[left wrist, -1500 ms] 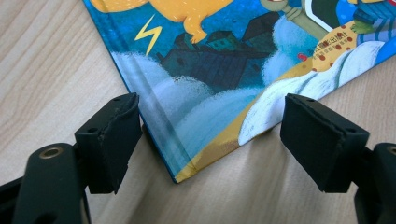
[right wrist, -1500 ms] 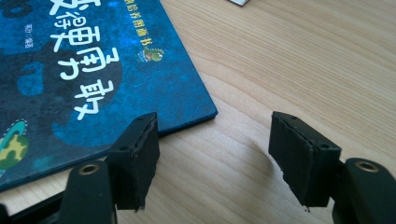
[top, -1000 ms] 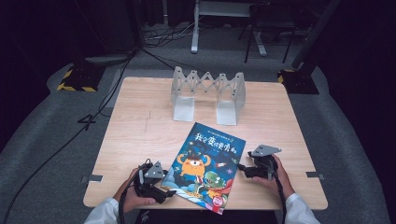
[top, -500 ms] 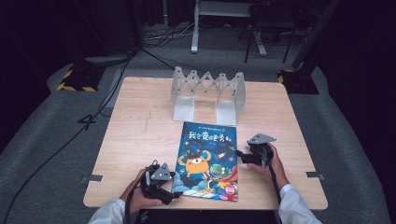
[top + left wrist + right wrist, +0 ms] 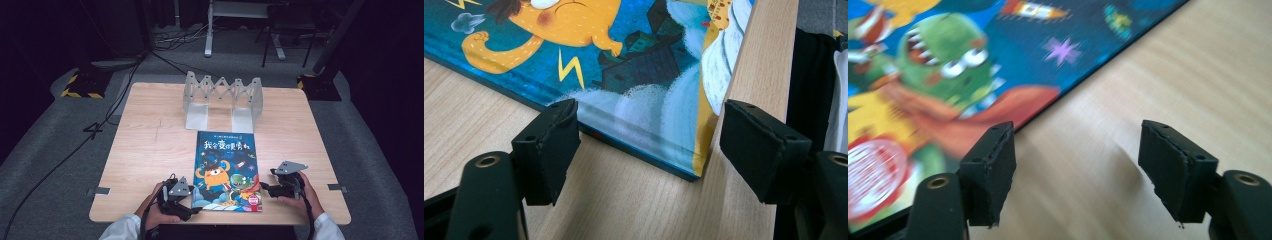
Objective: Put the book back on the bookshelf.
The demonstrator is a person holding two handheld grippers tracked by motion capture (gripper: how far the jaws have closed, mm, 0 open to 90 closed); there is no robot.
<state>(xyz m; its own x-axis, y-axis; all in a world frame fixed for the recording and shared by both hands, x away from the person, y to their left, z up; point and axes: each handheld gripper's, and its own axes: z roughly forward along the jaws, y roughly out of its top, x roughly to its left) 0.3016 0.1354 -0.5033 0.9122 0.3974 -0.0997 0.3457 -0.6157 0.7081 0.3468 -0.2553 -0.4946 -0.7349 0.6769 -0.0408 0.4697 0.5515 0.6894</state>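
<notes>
Wooden table point(image 5: 150, 150): picture book point(image 5: 226, 170) flat, cover up.
Left gripper point(image 5: 192, 200): jaws spread, at book's near corner.
Right gripper point(image 5: 264, 187): jaws spread, empty, beside book's edge.

Picture book point(image 5: 225, 170) lying flat on worktop point(image 5: 145, 150) near front edge; folding rack point(image 5: 222, 95) standing behind it; left gripper point(image 5: 186, 200) and right gripper point(image 5: 267, 186) flanking book.

A closed picture book point(image 5: 225, 171), blue cover showing an orange monster and a green monster under white lettering, lies flat and face up, squared to the table's near edge, its near end almost reaching that edge.
</notes>
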